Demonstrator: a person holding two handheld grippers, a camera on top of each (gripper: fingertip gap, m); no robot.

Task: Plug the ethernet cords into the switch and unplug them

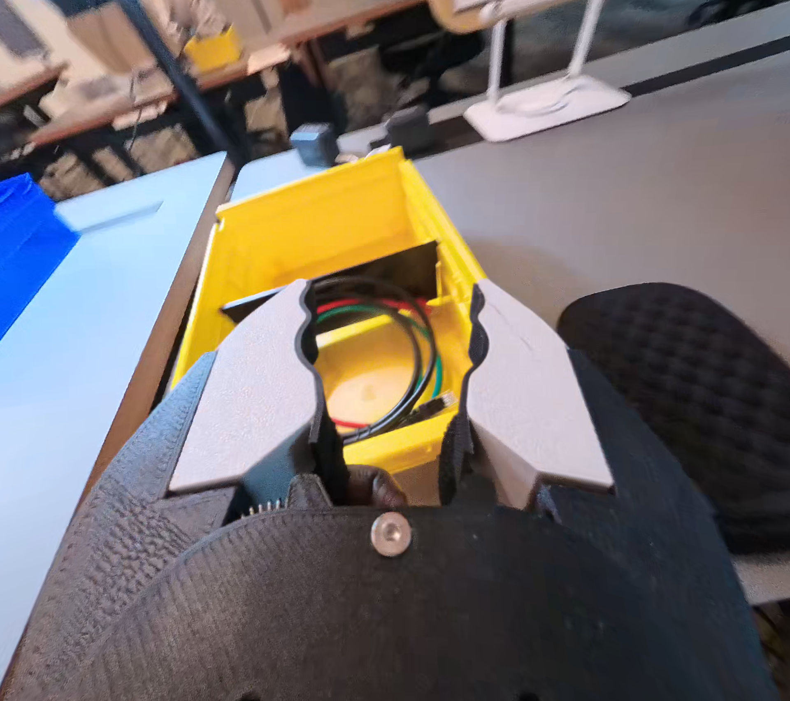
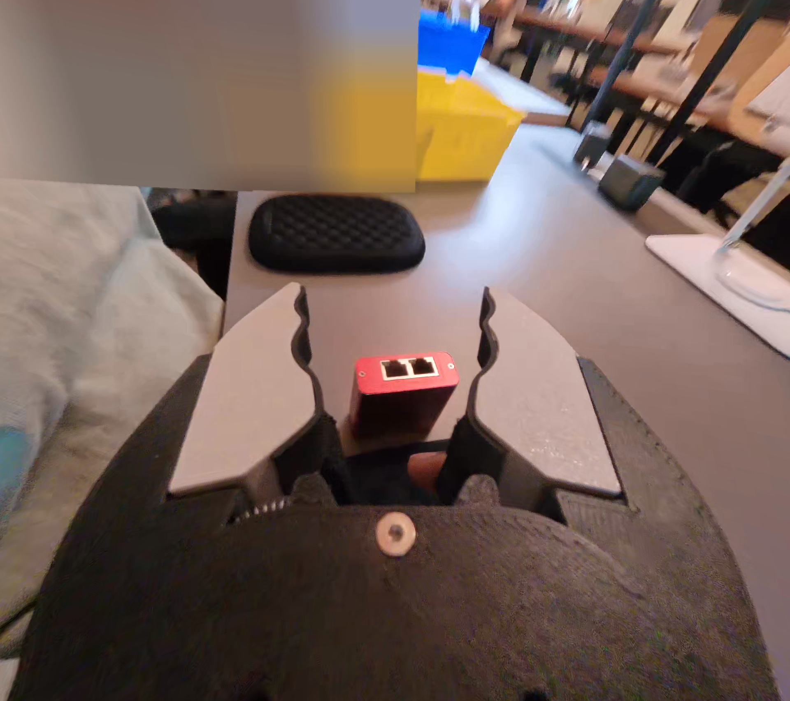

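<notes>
In the left wrist view, a yellow bin [image 1: 299, 236] on the grey table holds coiled ethernet cords: black [image 1: 410, 338], green [image 1: 436, 364] and red [image 1: 355, 422]. A plug end [image 1: 444, 400] lies near the bin's front right corner. My left gripper [image 1: 391, 296] is open and empty, above the bin's front part. In the right wrist view, a small red switch [image 2: 402, 394] with two empty ports facing away lies on the table between the fingers of my right gripper [image 2: 393, 296], which is open and not touching it.
A black padded wrist rest [image 2: 335, 231] lies on the table, right of the bin in the left wrist view [image 1: 684, 402]. A white monitor stand [image 1: 551, 105] is at the back. A blue bin [image 1: 25, 236] is at left. The yellow bin shows in the right wrist view [image 2: 461, 125].
</notes>
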